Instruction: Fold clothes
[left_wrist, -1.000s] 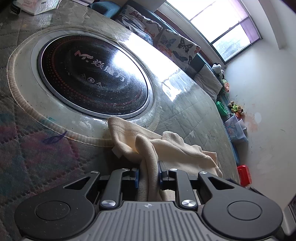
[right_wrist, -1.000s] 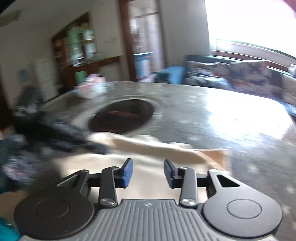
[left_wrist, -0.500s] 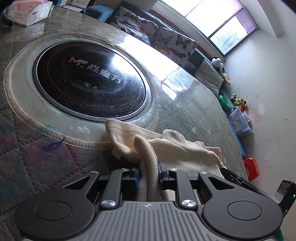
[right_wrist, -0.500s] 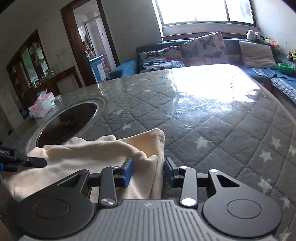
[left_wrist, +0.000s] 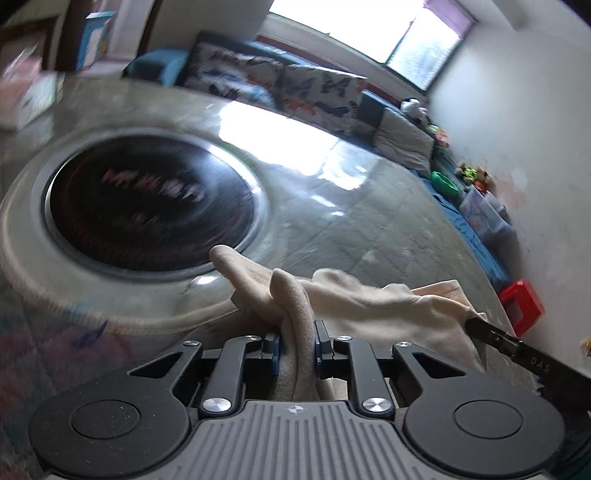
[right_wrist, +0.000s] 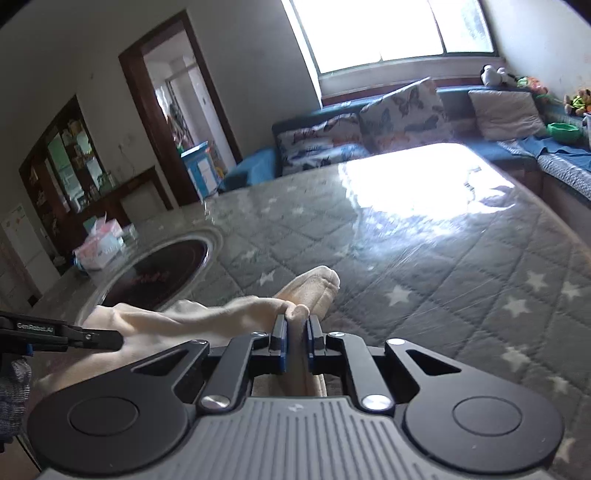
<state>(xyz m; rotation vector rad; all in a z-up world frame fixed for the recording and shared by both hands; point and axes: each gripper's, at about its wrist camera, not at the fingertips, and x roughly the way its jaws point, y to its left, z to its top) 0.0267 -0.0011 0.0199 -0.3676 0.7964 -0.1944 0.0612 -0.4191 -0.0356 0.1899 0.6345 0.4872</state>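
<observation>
A cream garment (left_wrist: 369, 302) hangs bunched between both grippers above the quilted table. My left gripper (left_wrist: 295, 338) is shut on a fold of it. My right gripper (right_wrist: 295, 325) is shut on another fold of the same cream garment (right_wrist: 207, 314). The right gripper's arm shows at the right edge of the left wrist view (left_wrist: 517, 350). The left gripper's arm shows at the left edge of the right wrist view (right_wrist: 62, 334). The cloth stretches between the two grips.
A round black cooktop (left_wrist: 147, 199) is set into the table (right_wrist: 443, 266), just beyond the cloth. A tissue box (right_wrist: 99, 247) stands at the table's far left. A sofa with butterfly cushions (right_wrist: 388, 122) runs behind the table.
My right gripper has closed on the cream garment. Both grippers have lifted, and the left wrist view is tilted up and blurred by motion.
</observation>
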